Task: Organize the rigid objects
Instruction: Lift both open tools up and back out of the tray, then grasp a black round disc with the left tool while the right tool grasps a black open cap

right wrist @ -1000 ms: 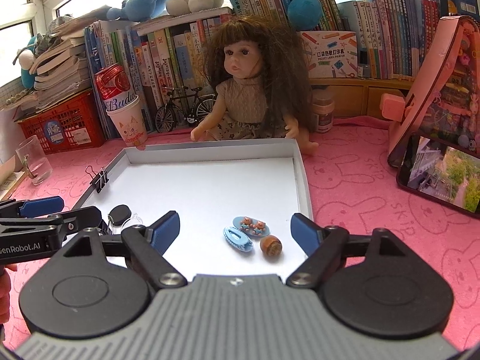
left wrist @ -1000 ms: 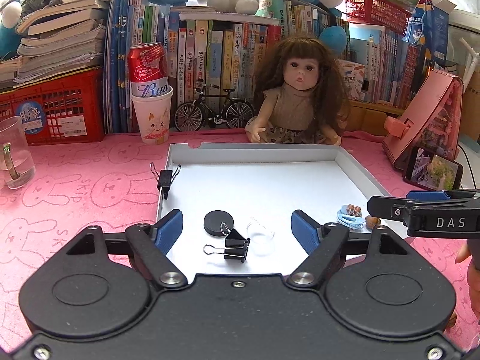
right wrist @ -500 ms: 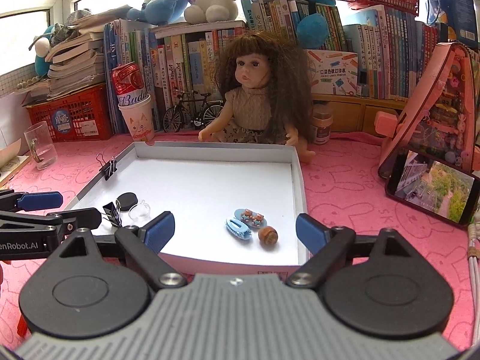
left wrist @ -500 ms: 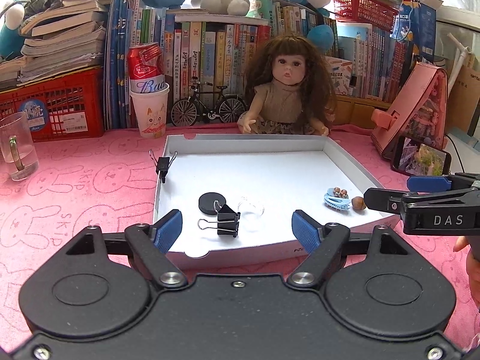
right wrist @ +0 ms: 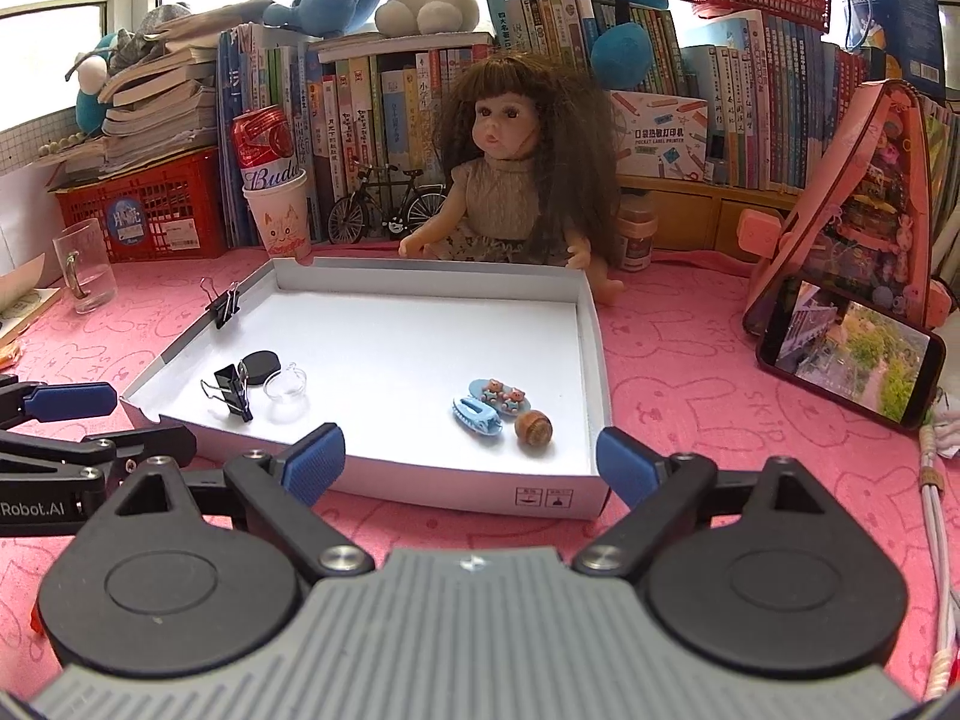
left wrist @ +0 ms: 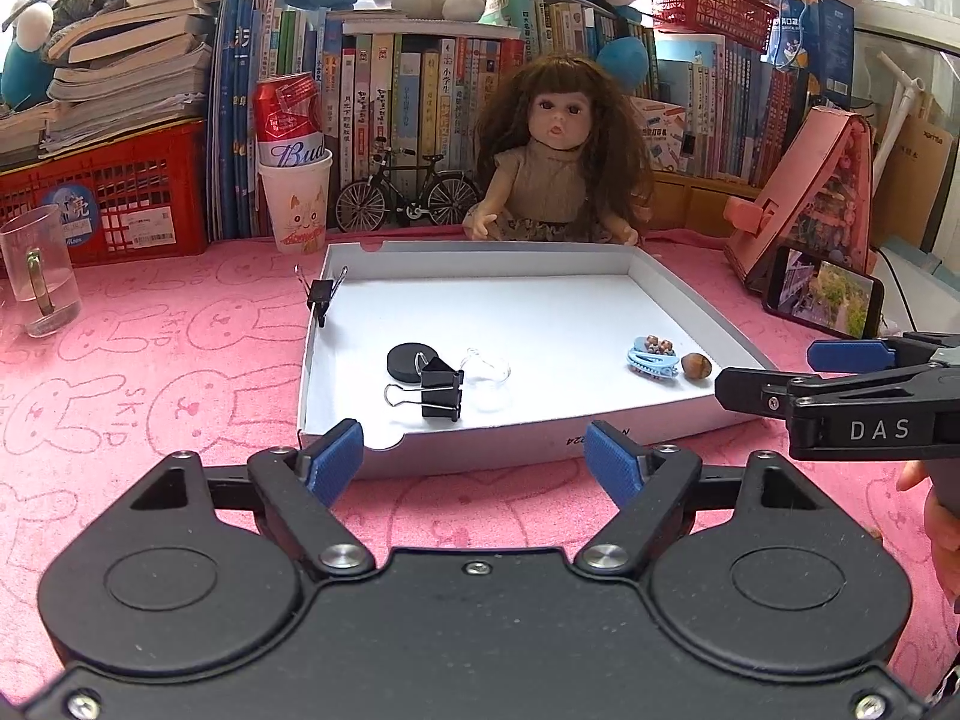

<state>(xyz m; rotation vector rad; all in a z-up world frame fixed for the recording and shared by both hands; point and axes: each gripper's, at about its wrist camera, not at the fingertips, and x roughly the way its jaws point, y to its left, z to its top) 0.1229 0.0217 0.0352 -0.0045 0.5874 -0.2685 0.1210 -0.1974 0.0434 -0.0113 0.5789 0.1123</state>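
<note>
Left wrist: left gripper [left wrist: 474, 457] fingers apart, empty; white tray [left wrist: 543, 443] at 12 o'clock, now outside the fingers. Right wrist: right gripper [right wrist: 472, 461] opening, empty; jar [right wrist: 636, 238] behind doll [right wrist: 510, 180] shows only here.

The white box [left wrist: 690, 306] hides the doll's [left wrist: 555, 162] legs.

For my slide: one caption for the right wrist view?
Open right gripper faces white tray holding hair clips and binder clip.
</note>
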